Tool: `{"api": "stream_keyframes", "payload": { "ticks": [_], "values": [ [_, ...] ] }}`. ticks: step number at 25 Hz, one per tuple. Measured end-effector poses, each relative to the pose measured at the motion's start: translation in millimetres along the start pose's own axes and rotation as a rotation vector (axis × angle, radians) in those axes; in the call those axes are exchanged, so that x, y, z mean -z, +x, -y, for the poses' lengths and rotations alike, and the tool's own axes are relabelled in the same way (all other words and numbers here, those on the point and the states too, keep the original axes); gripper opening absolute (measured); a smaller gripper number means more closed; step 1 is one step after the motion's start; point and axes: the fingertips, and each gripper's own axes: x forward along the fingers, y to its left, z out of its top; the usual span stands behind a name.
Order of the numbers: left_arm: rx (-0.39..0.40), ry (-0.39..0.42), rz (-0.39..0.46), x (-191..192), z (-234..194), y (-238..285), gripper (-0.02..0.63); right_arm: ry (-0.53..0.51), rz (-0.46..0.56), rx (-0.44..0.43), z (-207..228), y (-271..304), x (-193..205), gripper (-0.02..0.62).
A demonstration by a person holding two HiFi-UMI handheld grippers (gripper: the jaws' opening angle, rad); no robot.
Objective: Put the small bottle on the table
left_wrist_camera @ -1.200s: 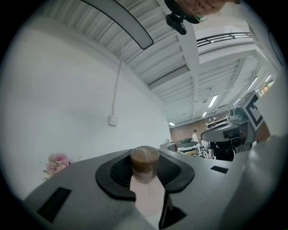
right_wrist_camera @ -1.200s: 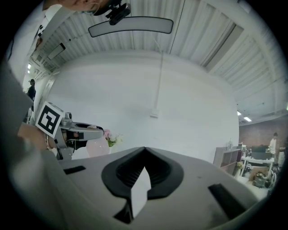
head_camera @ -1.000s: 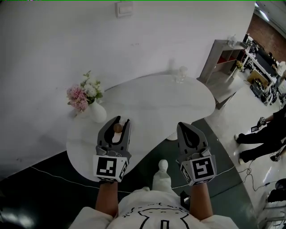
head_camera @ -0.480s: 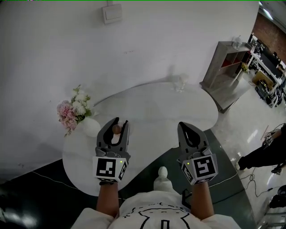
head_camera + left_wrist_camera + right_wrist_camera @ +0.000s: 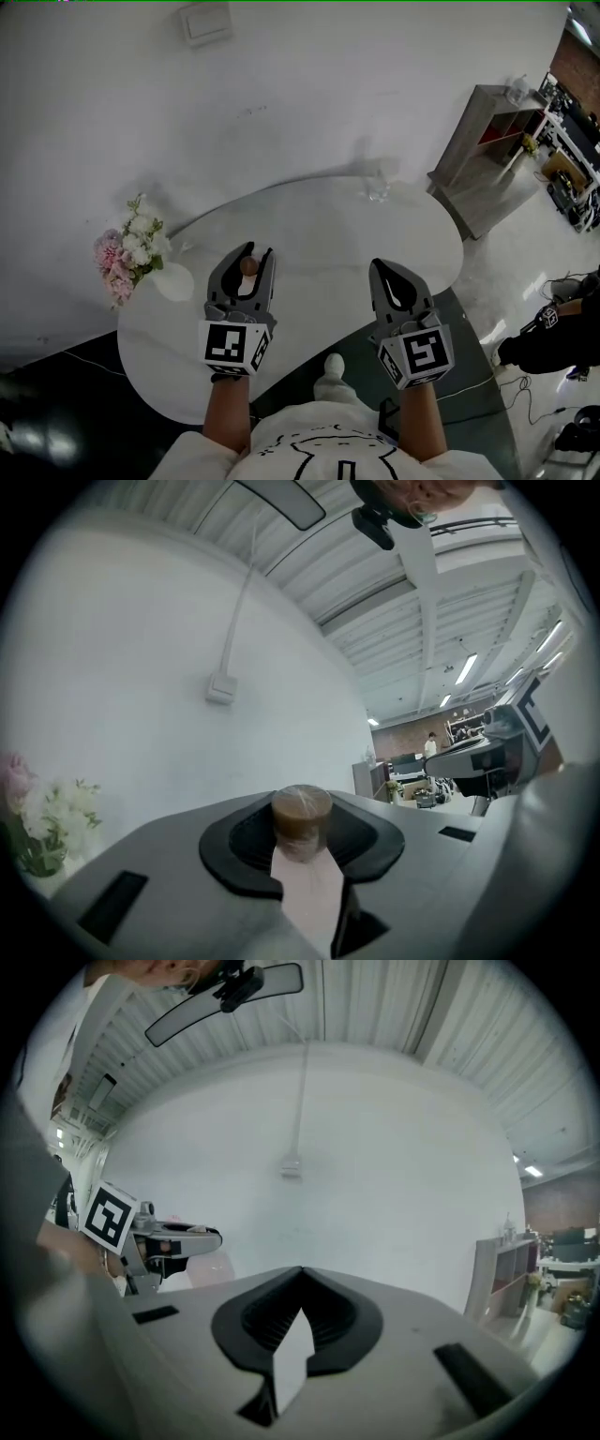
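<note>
My left gripper [image 5: 247, 265] is shut on the small bottle [image 5: 248, 267], whose brown cork cap sticks up between the jaws. In the left gripper view the small bottle [image 5: 301, 819] stands upright in the grip, its pale body running down between the pads. It hangs above the near part of the white table [image 5: 328, 244]. My right gripper [image 5: 392, 279] is shut and empty, held level with the left one over the table's front edge. In the right gripper view its jaws meet with nothing between them, and the left gripper [image 5: 155, 1238] shows at the left.
A white vase with pink and white flowers [image 5: 129, 255] stands at the table's left end. A clear glass [image 5: 378, 187] sits at the far edge near the white wall. A grey shelf unit [image 5: 487, 131] stands at the right, and a person [image 5: 553, 328] stands on the floor beyond.
The head view has shifted: the table and the flowers now sit further left and lower in the frame. Both grippers hold their pose, the left still gripping the bottle.
</note>
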Motion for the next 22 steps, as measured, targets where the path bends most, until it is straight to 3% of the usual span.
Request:
{"api": "stream_keyframes", "payload": {
  "ticks": [7, 22],
  "values": [
    [-0.001, -0.019, -0.082, 39, 13, 50, 0.120, 0.027, -0.057, -0.044, 35, 31, 32, -0.006],
    [0.020, -0.026, -0.273, 133, 43, 134, 0.121, 0.061, -0.161, -0.194, 63, 88, 92, -0.006]
  ]
}}
